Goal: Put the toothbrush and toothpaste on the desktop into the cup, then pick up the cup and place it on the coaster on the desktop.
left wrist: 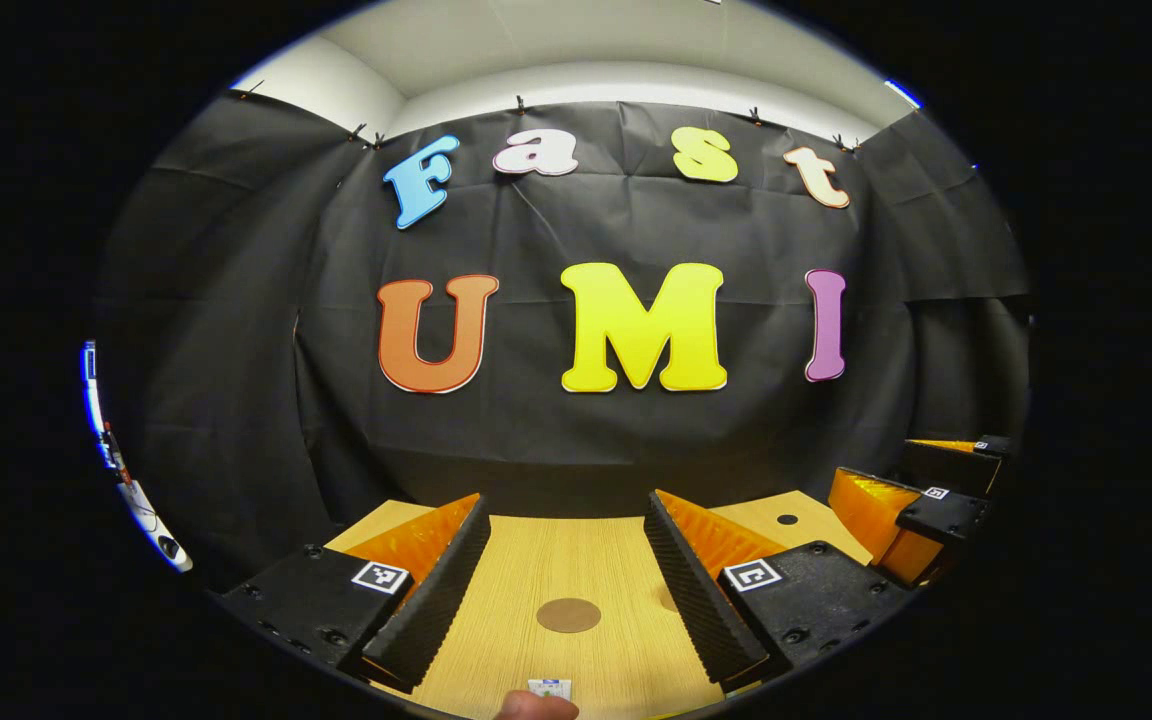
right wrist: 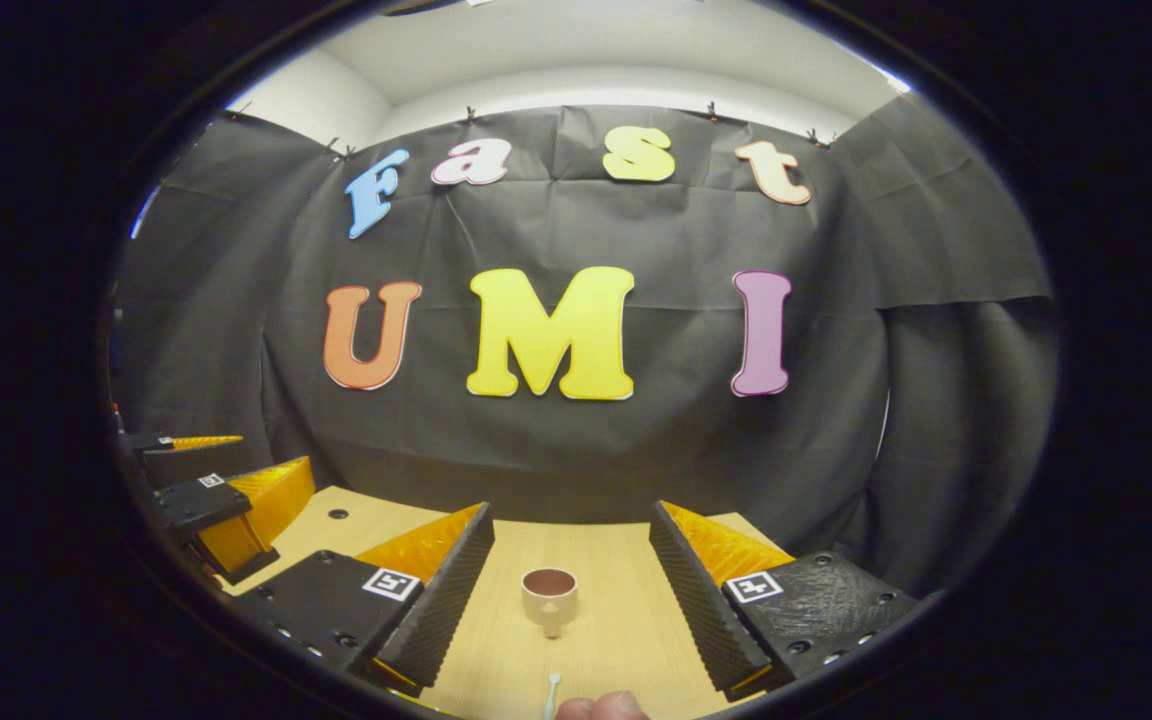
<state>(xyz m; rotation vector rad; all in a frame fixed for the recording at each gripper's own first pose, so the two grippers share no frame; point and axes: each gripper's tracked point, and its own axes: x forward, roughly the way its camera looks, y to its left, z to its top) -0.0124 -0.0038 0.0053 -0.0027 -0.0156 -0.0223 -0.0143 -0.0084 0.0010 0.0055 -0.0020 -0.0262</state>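
Right gripper view: right gripper point(right wrist: 568, 585) level, wide (cup point(right wrist: 549, 594) btwn fingers).

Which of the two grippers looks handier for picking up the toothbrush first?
Probably the right gripper: it is open, with the toothbrush and cup lying straight ahead between its fingers. The left gripper, also open, faces the coaster.

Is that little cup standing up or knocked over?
Upright: in the right gripper view the cup stands on the wooden desktop, rim facing up.
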